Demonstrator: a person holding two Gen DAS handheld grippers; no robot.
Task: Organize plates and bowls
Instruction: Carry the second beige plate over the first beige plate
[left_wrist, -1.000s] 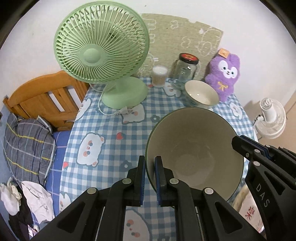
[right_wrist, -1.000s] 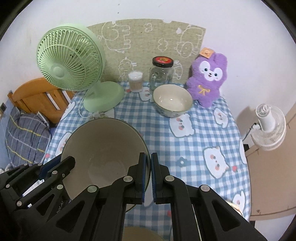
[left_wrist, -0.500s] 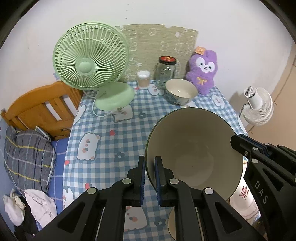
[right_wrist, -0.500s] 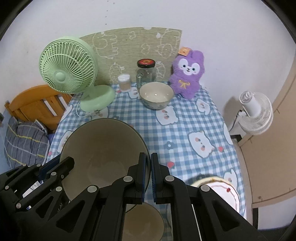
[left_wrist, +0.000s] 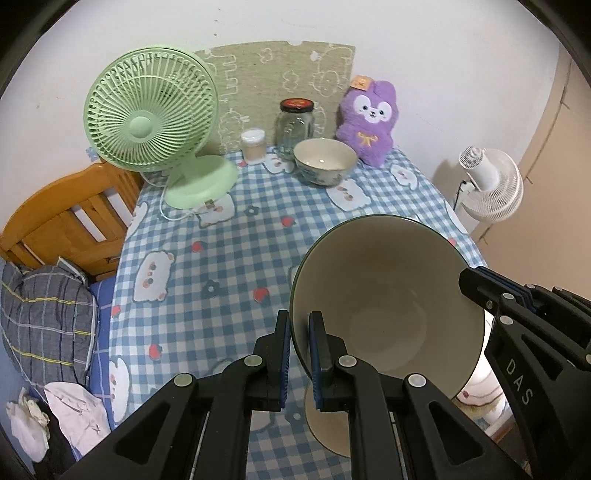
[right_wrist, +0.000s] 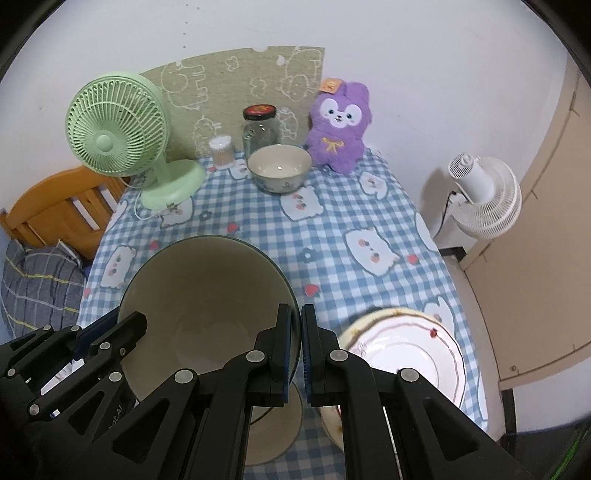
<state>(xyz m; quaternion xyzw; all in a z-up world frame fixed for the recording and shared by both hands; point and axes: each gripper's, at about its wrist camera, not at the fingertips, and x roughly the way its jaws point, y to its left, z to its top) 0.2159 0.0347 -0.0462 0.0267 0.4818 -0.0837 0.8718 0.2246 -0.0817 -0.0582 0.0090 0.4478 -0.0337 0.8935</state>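
Left gripper pinching big bowl rim; right gripper pinching opposite rim

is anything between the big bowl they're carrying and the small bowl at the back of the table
Nothing visible. The large bowl, clamped at its rim by the left gripper and the right gripper, faces only bare checked tablecloth on the way to the small patterned bowl. The green fan stands off to the left.

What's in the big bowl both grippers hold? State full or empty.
Empty. The big bowl shows a bare cream inside down to its bottom in both wrist views, clamped at opposite rims by left gripper and right gripper.
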